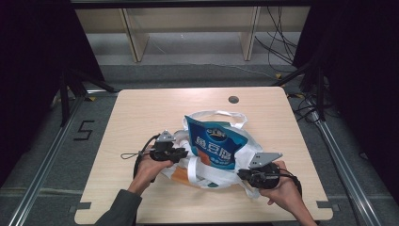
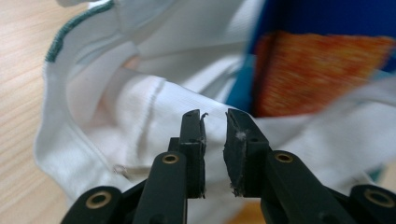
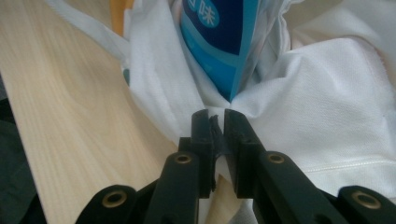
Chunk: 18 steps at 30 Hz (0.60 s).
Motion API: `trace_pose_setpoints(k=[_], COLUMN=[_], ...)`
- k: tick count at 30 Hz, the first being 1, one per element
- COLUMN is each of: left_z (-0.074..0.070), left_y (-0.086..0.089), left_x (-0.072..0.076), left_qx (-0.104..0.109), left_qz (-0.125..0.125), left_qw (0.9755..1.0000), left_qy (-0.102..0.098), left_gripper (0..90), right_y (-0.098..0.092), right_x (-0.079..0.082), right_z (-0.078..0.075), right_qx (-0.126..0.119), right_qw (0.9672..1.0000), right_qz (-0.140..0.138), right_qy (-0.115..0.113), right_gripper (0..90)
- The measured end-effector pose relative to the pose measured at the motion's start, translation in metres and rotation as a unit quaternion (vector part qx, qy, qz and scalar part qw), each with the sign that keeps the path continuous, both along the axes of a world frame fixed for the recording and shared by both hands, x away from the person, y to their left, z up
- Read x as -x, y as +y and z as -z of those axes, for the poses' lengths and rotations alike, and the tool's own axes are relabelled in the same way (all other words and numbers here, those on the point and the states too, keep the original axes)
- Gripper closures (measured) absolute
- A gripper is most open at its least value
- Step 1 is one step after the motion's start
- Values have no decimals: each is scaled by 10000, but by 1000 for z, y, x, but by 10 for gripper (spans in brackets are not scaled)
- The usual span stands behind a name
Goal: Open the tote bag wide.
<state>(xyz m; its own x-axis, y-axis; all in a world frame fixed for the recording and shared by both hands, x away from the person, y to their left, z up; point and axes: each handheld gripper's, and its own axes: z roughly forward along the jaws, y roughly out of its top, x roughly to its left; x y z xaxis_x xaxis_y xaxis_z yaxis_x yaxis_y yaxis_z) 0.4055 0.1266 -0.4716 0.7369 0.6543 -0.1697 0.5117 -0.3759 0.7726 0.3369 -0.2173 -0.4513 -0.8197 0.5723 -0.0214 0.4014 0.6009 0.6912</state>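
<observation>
White cloth tote bag (image 1: 207, 165) at table centre | blue foil snack pouch (image 1: 215, 141) half in, top poking toward 12 | my left gripper (image 2: 215, 122) slightly apart, cloth between jaws; right gripper (image 3: 215, 122) pinching bag cloth at 5 | left: seat pouch fully.

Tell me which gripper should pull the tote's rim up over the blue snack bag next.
Probably right. The right gripper has white tote bag fabric pinched between its jaws just under the blue snack bag. The left gripper shows a gap between its jaws, with cloth behind them, so it would need to regrip.
</observation>
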Motion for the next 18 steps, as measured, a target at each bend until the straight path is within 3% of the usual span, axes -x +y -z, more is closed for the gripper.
trace_pose_setpoints(k=[3, 4, 6, 7, 8, 9, 10, 11, 13, 15, 18], left_z=[3, 6, 13, 20, 31, 37, 43, 41, 39, 36, 28], left_y=[-2, -3, -5, -7, -9, -10, -11, -11, -16, -19, -17], left_x=[13, 19, 26, 27, 28, 25, 22, 20, 23, 27, 29], left_qx=[-4, -103, -478, -550, -598, -651, -545, -588, -871, -1128, -1177], left_qz=[303, 415, 688, 727, 624, 624, 496, 524, 581, 618, 593], left_qw=[9995, 9991, 9964, 9957, 9963, 9959, 9973, 9969, 9944, 9913, 9905], left_qy=[-26, -40, -133, -145, 6, 2, 32, 85, -108, -291, -394], left_gripper=[802, 806, 820, 830, 846, 872, 894, 894, 893, 892, 840], right_y=[0, 1, 3, 4, 6, 8, 9, 11, 12, 11, 4], right_x=[-1, -2, -1, -1, -1, -3, -4, -5, -5, -3, -6], right_z=[2, 4, 6, 8, 11, 16, 19, 25, 27, 26, 16], right_qx=[53, 23, 101, 132, 147, 106, 100, 129, 255, 138, -4], right_qw=[9999, 10000, 9999, 9999, 9998, 9997, 9997, 9997, 9994, 9994, 9997], right_qz=[-30, -17, 7, -9, 9, -39, -52, 7, 8, -16, -83], right_qy=[133, 3, 55, 74, 162, 198, 206, 229, 244, 310, 248], right_gripper=[828, 827, 827, 827, 833, 847, 859, 865, 866, 858, 843])
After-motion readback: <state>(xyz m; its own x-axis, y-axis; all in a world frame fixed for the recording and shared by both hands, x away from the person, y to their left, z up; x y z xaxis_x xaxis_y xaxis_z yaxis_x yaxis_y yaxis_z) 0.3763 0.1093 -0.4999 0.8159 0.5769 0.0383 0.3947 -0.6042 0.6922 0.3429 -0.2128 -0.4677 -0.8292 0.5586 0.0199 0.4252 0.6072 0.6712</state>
